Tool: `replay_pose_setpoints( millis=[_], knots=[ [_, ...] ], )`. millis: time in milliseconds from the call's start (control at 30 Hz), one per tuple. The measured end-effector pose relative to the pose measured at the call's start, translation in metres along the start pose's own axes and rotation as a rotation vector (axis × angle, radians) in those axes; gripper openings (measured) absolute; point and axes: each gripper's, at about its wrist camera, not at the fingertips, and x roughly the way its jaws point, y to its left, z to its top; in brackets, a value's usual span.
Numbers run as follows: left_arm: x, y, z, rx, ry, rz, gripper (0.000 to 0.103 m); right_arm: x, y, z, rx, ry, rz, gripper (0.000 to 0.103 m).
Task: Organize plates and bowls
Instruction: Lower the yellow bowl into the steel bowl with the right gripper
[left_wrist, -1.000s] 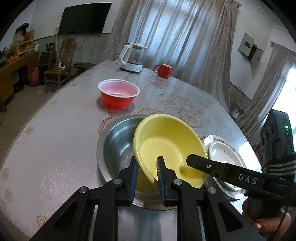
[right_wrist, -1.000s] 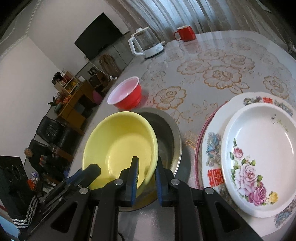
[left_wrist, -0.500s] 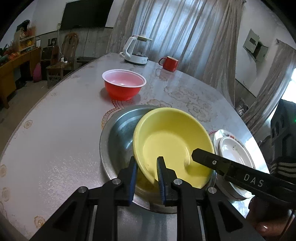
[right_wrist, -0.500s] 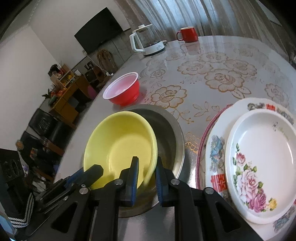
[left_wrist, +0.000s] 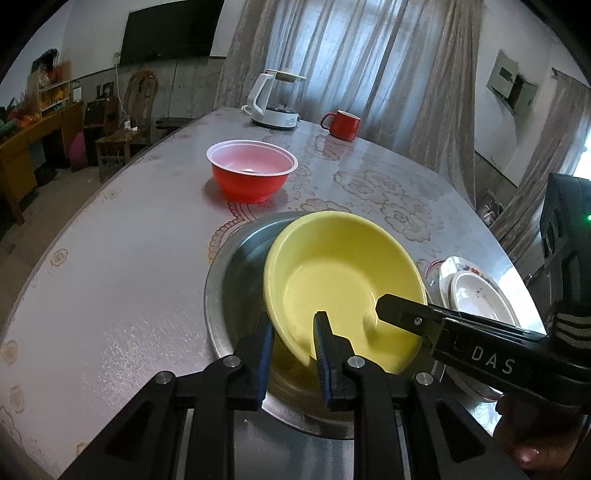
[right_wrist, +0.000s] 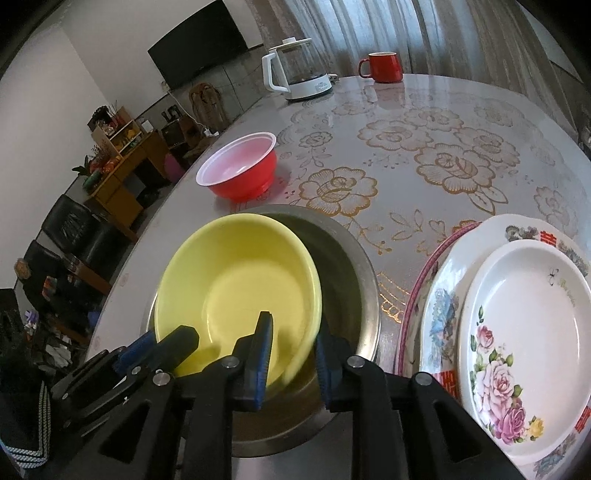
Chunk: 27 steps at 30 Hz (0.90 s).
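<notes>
So the round yellow plastic bowl (left_wrist: 343, 284) sits tilted inside the big round steel basin (left_wrist: 236, 280) on the floral-patterned desk (left_wrist: 110, 266); the left gripper (left_wrist: 293, 339) is pinching its near rim between its fingers. The right gripper (right_wrist: 293, 345) straddles the opposite rim, its fingers opening; flowered white plates (right_wrist: 524, 332) are stacked just beside the basin.

Pale curtains (left_wrist: 354, 55) filter daylight behind the tabletop (left_wrist: 110, 258), beside a wall television (left_wrist: 170, 33) and what seems a wooden chair (left_wrist: 125, 122).
</notes>
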Motion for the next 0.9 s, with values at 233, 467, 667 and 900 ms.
replay_pose_setpoints(
  millis=[233, 467, 667, 900],
  knots=[
    [0.001, -0.004, 0.000, 0.025, 0.002, 0.027, 0.023, -0.002, 0.001, 0.002, -0.005, 0.020, -0.006, 0.023],
    [0.002, -0.005, 0.000, 0.030, 0.005, 0.031, 0.025, -0.005, 0.001, 0.001, 0.001, 0.016, -0.012, 0.025],
    [0.002, -0.007, 0.000, 0.042, 0.008, 0.036, 0.031, -0.005, 0.004, 0.002, -0.011, 0.017, -0.027, 0.028],
    [-0.001, -0.011, 0.002, 0.061, -0.014, 0.052, 0.051, -0.010, 0.001, 0.010, 0.003, -0.005, -0.053, 0.035]
  ],
)
